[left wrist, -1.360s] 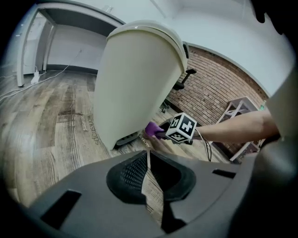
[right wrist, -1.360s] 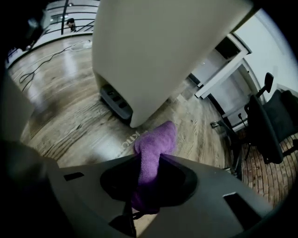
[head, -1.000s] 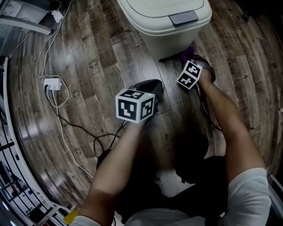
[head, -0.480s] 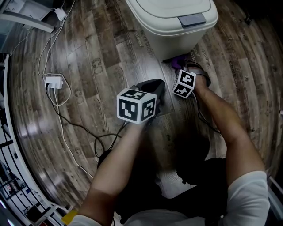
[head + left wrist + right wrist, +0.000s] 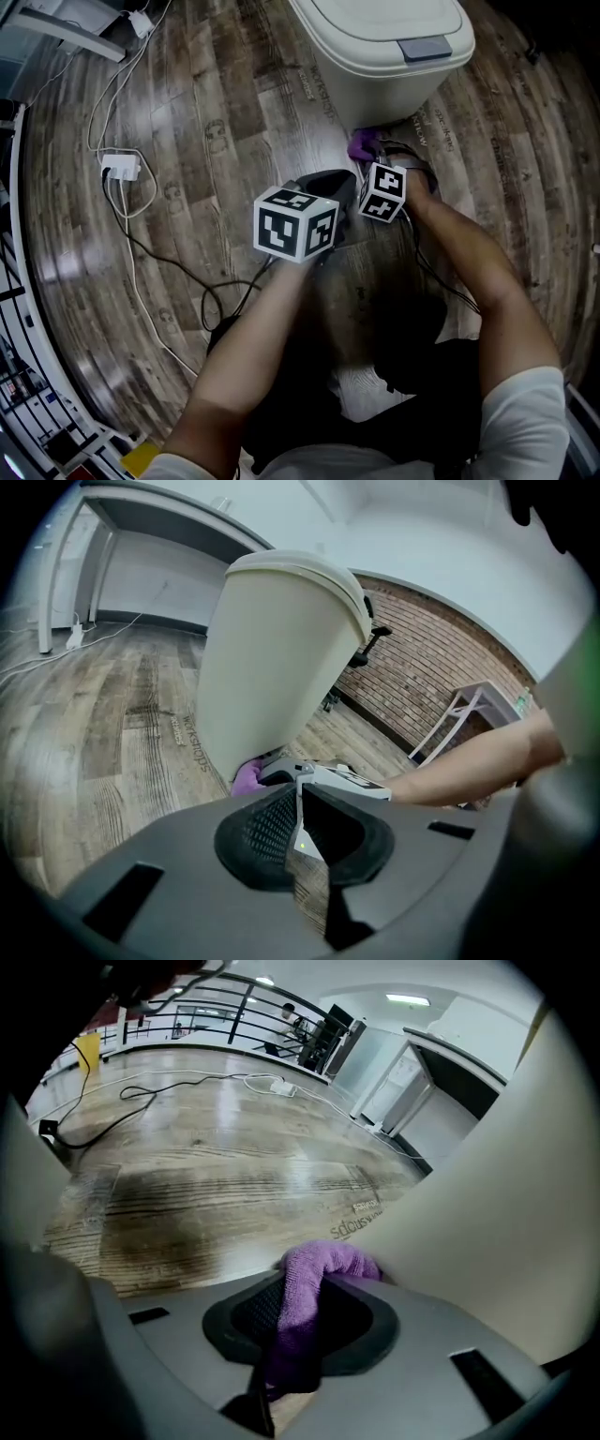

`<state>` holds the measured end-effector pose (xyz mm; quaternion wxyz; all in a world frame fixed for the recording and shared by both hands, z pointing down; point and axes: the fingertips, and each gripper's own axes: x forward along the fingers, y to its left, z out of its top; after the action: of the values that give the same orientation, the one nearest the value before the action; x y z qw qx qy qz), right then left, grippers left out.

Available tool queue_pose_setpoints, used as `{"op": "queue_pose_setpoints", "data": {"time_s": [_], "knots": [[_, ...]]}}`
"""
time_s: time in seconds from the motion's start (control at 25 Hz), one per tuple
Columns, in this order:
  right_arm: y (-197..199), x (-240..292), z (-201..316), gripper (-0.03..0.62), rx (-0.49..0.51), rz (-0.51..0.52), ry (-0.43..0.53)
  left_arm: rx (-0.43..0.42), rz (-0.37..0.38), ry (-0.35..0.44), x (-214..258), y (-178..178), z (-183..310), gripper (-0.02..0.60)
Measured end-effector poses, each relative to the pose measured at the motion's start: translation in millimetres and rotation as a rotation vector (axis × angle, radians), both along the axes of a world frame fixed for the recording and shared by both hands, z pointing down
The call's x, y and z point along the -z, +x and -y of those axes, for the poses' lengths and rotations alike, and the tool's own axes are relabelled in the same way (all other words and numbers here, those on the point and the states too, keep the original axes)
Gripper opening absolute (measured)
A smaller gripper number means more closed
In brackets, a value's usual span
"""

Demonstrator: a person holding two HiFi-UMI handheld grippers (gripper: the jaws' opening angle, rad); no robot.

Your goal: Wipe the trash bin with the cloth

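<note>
Across the last second the right gripper (image 5: pixel 302 1302) is seen to have been carried leftward along the foot of the trash bin (image 5: pixel 375 66), from its right corner toward the middle of its front. The purple cloth (image 5: pixel 314 1279) is clamped between the right jaws, and its bunched end is pressed against the bin's cream wall just above the plank floor (image 5: pixel 234 103). A wiping stroke along the lower edge is judged to be under way, while the upper wall and the lid are judged still to be done.

The left gripper (image 5: pixel 298 819) is held clear of the bin, its jaws brought together on nothing, just beside the right gripper.

The cloth is worked into the corner where the bin's bottom edge meets the floor, so little room is left below it. Bare planks are offered to the left of the bin. The white cable and adapter (image 5: pixel 117 171) lie well apart, and a black cable (image 5: pixel 178 281) is trailed near the person's left arm. A longer leftward stroke is judged to be crowded by the idle left gripper.
</note>
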<state>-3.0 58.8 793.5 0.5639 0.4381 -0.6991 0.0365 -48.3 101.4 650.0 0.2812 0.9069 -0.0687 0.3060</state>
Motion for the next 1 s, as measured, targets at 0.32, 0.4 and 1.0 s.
{"op": "queue_pose_setpoints", "data": {"time_s": [0.32, 0.4, 1.0], "knots": [[-44.7, 34.8, 5.5, 0.097, 0.083, 0.133, 0.059, 0.021, -0.039, 0.026, 17.2, -1.0, 4.5, 0.003], [-55.0, 43.7, 5.1, 0.097, 0.113, 0.150, 0.069, 0.034, -0.053, 0.035, 23.2, -0.3, 6.4, 0.003], [-69.8, 178.7, -67.5, 0.097, 0.157, 0.139, -0.083, 0.419, -0.089, 0.051, 130.9, -70.3, -9.3, 0.003]]}}
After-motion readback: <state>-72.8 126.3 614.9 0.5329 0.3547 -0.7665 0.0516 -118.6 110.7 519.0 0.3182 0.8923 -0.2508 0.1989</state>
